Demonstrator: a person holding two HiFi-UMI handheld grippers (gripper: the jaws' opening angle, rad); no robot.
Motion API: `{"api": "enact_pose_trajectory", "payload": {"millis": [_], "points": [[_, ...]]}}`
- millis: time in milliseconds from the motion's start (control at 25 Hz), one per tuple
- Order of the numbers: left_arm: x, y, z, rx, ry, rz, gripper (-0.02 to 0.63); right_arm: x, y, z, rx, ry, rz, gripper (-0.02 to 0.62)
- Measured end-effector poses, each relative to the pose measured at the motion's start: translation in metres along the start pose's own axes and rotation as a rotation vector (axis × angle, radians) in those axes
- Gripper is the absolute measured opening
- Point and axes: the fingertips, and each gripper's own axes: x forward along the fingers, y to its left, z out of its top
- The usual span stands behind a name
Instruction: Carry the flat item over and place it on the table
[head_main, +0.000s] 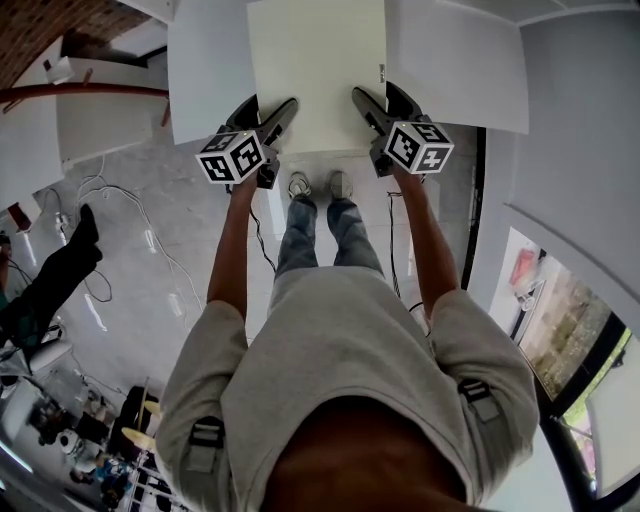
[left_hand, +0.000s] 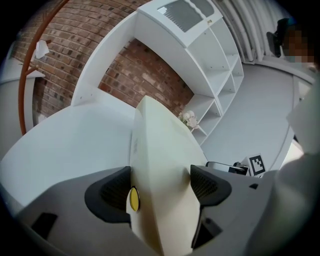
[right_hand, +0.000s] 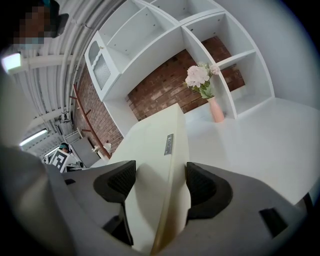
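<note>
- A pink vase (right_hand: 216, 110) with flowers (right_hand: 199, 76) stands in a lower compartment of the white shelf unit (right_hand: 240, 55).
- The cream flat panel (head_main: 318, 75) lies over the white table (head_main: 455, 60). Its far end is cut off, and I cannot tell if it touches the table.
- The left gripper (head_main: 268, 112) and the right gripper (head_main: 383, 105) each clamp the panel's near edge (one jaw on each face).
- Only the gripper views show the shelves.

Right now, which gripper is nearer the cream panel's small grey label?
Right: right gripper clamps the edge bearing the small grey label; left gripper clamps the opposite edge.
</note>
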Motion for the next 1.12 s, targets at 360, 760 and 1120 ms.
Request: {"api": "enact_pose_trajectory", "payload": {"millis": [360,760,1120], "points": [[0.032,0.008,0.038,0.021,-0.028,0.001,0.37,0.03,-0.017,0.036,-0.004,-0.026,0.002,0.333],[0.064,0.033,0.036,-0.021,0.013,0.029,0.37,0.065,-0.045,0.03,0.05,0.033,-0.024,0.333],[0.081,0.057,0.013,-0.086,0.064,0.057,0.37,0.085,-0.062,0.011,0.074,0.107,-0.066,0.331]]}}
